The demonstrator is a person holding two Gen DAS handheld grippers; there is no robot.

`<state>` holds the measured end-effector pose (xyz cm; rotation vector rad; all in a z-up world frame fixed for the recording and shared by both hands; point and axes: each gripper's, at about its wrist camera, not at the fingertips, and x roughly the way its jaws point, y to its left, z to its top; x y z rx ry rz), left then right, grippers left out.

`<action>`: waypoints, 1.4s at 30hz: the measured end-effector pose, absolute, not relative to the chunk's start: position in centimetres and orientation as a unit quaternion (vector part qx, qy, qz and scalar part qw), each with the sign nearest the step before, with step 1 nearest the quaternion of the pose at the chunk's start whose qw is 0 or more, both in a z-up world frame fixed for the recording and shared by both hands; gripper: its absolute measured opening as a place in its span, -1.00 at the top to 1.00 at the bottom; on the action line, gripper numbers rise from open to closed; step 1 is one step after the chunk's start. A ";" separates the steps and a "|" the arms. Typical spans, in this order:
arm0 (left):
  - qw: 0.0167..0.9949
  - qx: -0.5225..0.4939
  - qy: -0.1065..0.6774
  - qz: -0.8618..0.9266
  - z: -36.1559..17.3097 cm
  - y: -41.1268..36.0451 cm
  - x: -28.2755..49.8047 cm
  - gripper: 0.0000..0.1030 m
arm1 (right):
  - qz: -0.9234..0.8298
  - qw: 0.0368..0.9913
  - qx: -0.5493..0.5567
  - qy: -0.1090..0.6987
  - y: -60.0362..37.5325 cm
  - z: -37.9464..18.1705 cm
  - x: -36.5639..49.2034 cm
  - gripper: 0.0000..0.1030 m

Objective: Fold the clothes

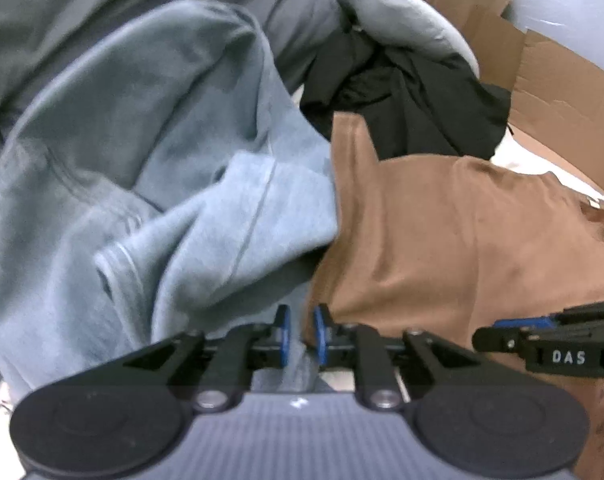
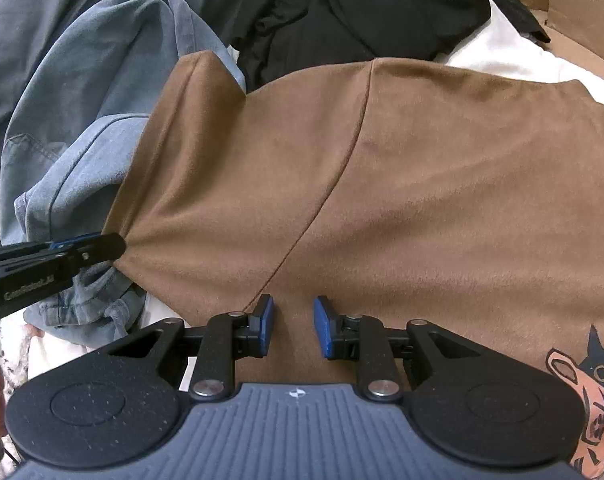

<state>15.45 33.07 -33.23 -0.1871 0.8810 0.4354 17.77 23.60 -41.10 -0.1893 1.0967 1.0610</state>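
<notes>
1. Two grippers show. The left gripper (image 1: 302, 336) has its blue pads drawn close, with a fold at the brown shirt's left edge pinched between them. In the right wrist view it comes in from the left (image 2: 101, 244) and bites that same edge, which puckers toward it.
2. The right gripper (image 2: 293, 326) stands open over the brown cloth with a clear gap between its pads; whether they touch the fabric I cannot tell.
3. One brown shirt (image 2: 382, 184) lies spread across the near part of the pile. Its long axis runs left to right, and one seam slants from upper right to lower left. A printed cat figure (image 2: 590, 396) sits at its near right corner.
4. One blue-grey denim garment (image 1: 149, 184) is bunched just left of the shirt, touching it.
5. One black garment (image 2: 362, 12) is crumpled beyond the shirt.
6. One cardboard box (image 1: 562, 92) stands open at the far right, with white fabric (image 2: 502, 48) in front of it.
</notes>
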 end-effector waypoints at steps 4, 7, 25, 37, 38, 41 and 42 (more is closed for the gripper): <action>0.891 -0.096 0.404 0.183 -32.4 33.1 16.6 0.68 | 0.479 0.723 -0.080 0.492 23.0 -41.3 17.7 0.43; 0.901 -0.100 0.389 0.163 -31.7 33.2 17.4 0.68 | 0.479 0.724 -0.072 0.492 22.7 -41.5 17.7 0.43; 0.891 -0.076 0.412 0.176 -34.6 36.2 21.6 0.94 | 0.482 0.721 -0.065 0.493 22.3 -42.1 17.8 0.43; 0.882 -0.097 0.422 0.185 -34.8 39.0 21.1 0.94 | 0.475 0.722 -0.073 0.498 21.6 -42.5 18.2 0.43; 0.883 -0.100 0.421 0.182 -34.7 39.2 21.1 0.94 | 0.474 0.721 -0.075 0.499 21.6 -42.6 18.2 0.43; 0.894 -0.115 0.401 0.163 -33.2 39.2 20.7 0.65 | 0.470 0.720 -0.078 0.504 21.7 -42.9 18.2 0.43; 0.899 -0.114 0.393 0.157 -32.7 39.1 20.7 0.43 | 0.470 0.720 -0.079 0.505 21.7 -43.1 18.1 0.44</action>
